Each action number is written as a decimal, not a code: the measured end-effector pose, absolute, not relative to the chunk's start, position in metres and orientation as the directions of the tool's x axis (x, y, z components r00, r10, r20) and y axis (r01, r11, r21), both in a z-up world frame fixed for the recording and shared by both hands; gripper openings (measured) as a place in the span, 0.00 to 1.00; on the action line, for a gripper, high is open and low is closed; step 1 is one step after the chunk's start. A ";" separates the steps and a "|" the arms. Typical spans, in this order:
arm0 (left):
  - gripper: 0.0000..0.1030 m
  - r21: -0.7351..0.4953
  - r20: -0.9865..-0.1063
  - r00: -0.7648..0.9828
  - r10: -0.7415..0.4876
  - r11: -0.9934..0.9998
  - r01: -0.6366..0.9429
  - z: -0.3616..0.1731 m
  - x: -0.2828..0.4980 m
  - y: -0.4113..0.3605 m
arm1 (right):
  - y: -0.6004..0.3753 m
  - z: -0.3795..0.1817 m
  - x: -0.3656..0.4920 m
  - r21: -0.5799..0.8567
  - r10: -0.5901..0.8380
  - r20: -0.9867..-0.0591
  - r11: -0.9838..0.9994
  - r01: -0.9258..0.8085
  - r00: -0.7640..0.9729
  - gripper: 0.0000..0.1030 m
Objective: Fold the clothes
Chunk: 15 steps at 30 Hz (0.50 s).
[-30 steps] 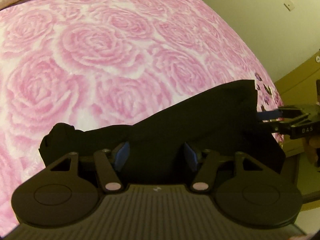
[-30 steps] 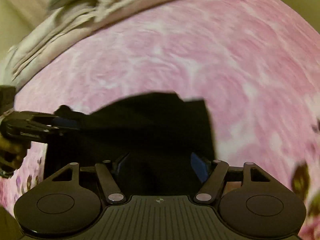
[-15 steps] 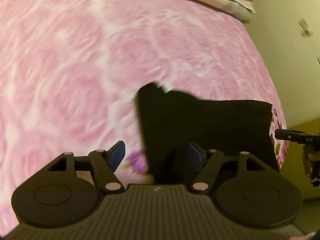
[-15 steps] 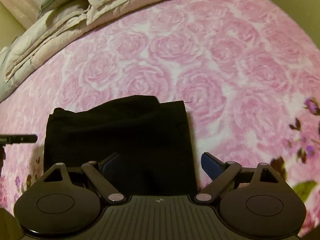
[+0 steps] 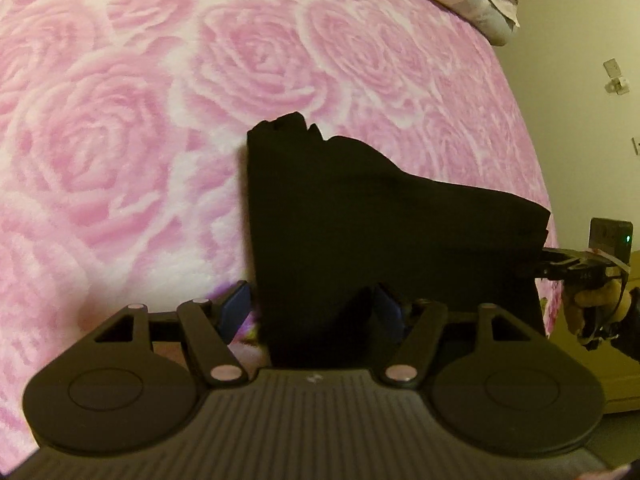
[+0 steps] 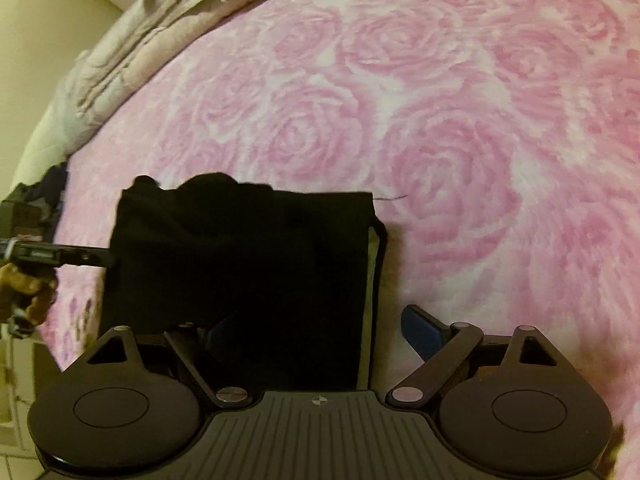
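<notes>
Below, a bed (image 5: 100, 140) with a pink rose cover carries the folded black garment (image 5: 360, 240) near its edge. Left gripper (image 5: 312, 306): jaws spread wide, the garment's left edge between them, apparently ungripped. Right gripper (image 6: 320, 328): jaws likewise wide, straddling the garment's right edge.

Folded black garment (image 5: 360, 240) lies on the bedspread (image 5: 120, 120).

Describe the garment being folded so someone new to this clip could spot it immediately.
Start at the pink rose-print bedspread that fills both views. Near its front edge lies the black garment, folded into a rough rectangle between the two grippers. It is the only dark, unpatterned item there; the pale bedding is bunched at the far end.
</notes>
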<state>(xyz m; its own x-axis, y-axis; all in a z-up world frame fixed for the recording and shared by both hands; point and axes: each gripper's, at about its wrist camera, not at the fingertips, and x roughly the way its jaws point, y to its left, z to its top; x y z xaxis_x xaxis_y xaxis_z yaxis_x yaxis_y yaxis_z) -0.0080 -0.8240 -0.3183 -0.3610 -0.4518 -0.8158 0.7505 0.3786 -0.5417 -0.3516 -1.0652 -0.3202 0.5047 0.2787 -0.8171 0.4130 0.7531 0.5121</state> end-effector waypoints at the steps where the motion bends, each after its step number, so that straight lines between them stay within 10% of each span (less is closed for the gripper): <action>1: 0.53 -0.545 -0.813 -0.365 -0.454 0.373 0.751 -0.318 -0.008 -0.826 | -1.067 -0.321 -0.352 0.525 0.292 -0.808 0.750 0.402 0.511 0.87; 11: 0.52 -0.491 -0.848 -0.353 -0.395 0.335 0.804 -0.321 -0.015 -0.840 | -1.069 -0.328 -0.349 0.586 0.355 -0.770 0.723 0.367 0.530 0.60; 15: 0.23 -0.468 -0.853 -0.323 -0.411 0.328 0.821 -0.313 -0.016 -0.837 | -1.060 -0.322 -0.343 0.551 0.327 -0.795 0.743 0.381 0.511 0.42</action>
<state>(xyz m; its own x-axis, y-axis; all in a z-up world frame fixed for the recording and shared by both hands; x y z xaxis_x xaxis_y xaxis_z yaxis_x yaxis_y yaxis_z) -0.0164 -0.8373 -0.3129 -0.3227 -0.4111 -0.8526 0.8205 0.3275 -0.4685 -0.3433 -1.0603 -0.3217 0.5108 0.3273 -0.7950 0.3811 0.7427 0.5506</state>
